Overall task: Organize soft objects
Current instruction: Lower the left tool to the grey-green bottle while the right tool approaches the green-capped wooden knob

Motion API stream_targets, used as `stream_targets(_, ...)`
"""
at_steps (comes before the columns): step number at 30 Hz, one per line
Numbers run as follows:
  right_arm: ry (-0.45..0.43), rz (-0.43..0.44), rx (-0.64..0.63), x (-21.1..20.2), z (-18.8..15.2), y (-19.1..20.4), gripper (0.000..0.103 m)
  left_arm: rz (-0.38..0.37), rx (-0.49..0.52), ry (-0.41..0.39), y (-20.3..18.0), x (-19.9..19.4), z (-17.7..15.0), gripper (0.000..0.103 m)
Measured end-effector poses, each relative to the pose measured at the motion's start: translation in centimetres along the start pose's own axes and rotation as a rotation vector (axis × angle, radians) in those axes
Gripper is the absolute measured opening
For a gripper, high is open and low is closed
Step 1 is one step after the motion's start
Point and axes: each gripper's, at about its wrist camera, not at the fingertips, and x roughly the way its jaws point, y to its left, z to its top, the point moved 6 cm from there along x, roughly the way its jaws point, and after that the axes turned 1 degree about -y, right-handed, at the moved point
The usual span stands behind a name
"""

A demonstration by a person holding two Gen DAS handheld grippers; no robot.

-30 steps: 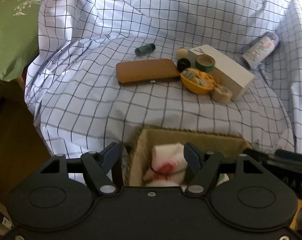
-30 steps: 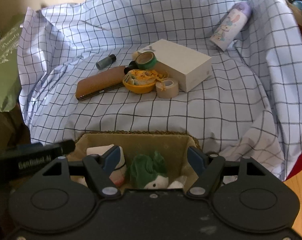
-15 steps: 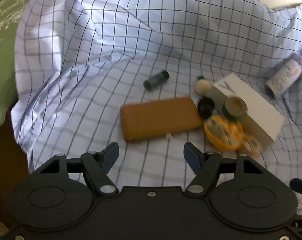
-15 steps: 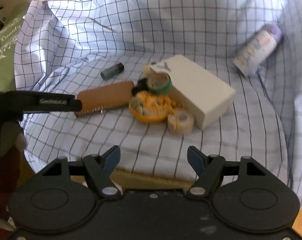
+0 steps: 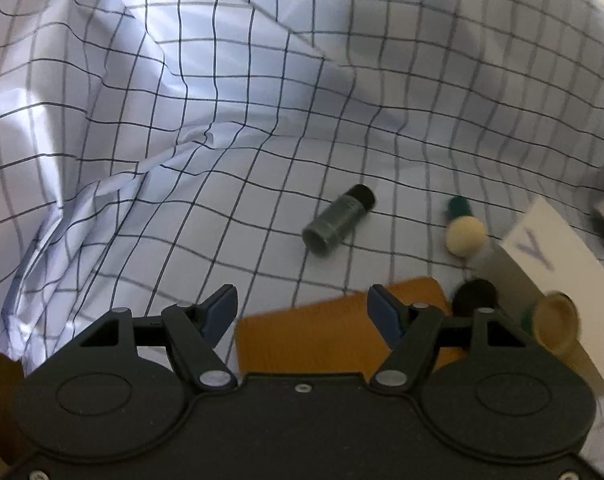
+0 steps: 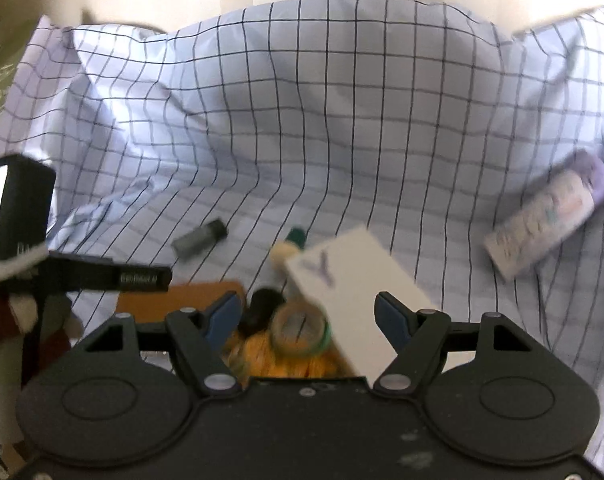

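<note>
Pompoms (image 5: 465, 230) lie unsorted on the checked cloth (image 5: 181, 120); both grippers (image 5: 302, 306) (image 6: 304, 312) hover spread, empty.

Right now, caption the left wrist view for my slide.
Open left claw over checked sheet, above brown case; vial and white box beyond.

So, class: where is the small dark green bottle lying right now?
The small dark green bottle lies on its side on the checked sheet. In the left wrist view it sits at centre, left of the cream ball and beyond the brown case.
</note>
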Motion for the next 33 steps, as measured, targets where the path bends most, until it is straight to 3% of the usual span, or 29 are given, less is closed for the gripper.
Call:
stream_targets(13, 0.133, 0.046, -0.071, 11.2, 6.7, 1.3, 0.072, 0.057, -0.011, 0.064, 1.7, 5.9, 2.4, 0.067)
stream_targets(16, 0.181, 0.047, -0.098, 13.5, 6.5, 1.8, 0.07, 0.058, -0.028, 0.066, 2.3, 6.3, 2.8, 0.067)
stream_targets(21, 0.257, 0.06, -0.124, 16.2, 5.5, 2.2, 0.057, 0.061, -0.035, 0.065, 2.9, 6.6, 3.0, 0.067)
stream_targets(33, 0.297, 0.08, -0.197, 18.3, 4.6, 3.1, 0.044, 0.041, -0.035, 0.066, 3.0, 6.4, 2.9, 0.067)
